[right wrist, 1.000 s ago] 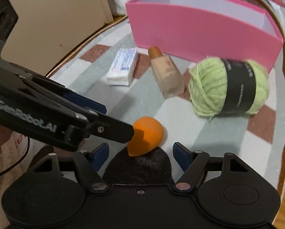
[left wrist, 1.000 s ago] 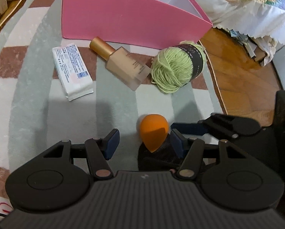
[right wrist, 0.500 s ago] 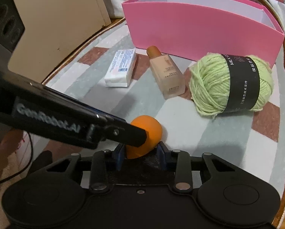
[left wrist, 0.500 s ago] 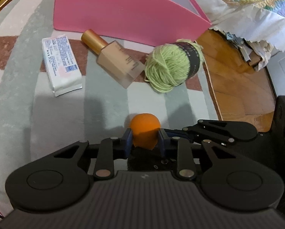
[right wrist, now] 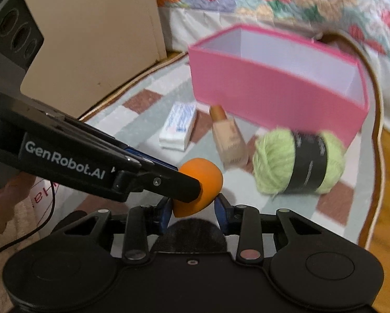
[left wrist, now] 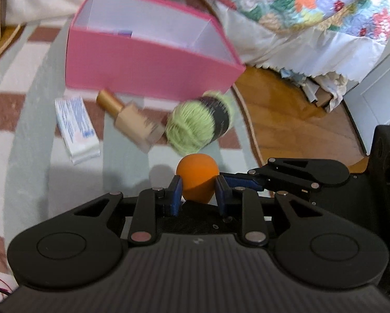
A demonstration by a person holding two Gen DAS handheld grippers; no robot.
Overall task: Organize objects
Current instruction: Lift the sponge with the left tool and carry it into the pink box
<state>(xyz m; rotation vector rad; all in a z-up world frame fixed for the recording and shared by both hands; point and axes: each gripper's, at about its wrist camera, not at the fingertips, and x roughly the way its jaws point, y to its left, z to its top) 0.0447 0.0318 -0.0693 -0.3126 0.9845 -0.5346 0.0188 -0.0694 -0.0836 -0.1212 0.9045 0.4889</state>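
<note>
An orange makeup sponge (left wrist: 197,177) is held above the rug by both grippers at once. My left gripper (left wrist: 198,186) is shut on it, and my right gripper (right wrist: 193,204) is shut on it (right wrist: 200,185) from the other side. The pink open box (left wrist: 148,70) stands beyond, also in the right wrist view (right wrist: 270,99). A green yarn ball (left wrist: 200,125), a foundation bottle (left wrist: 132,120) and a white packet (left wrist: 76,127) lie on the rug in front of the box.
A striped rug (left wrist: 28,135) covers the floor, with wood floor (left wrist: 286,120) to the right. A bed with a floral quilt (left wrist: 325,2) stands behind the box. A beige cabinet (right wrist: 90,39) stands at the left.
Both grippers closed on the orange sponge and have lifted it off the rug. The views now look from higher up, so the box's inside shows.
</note>
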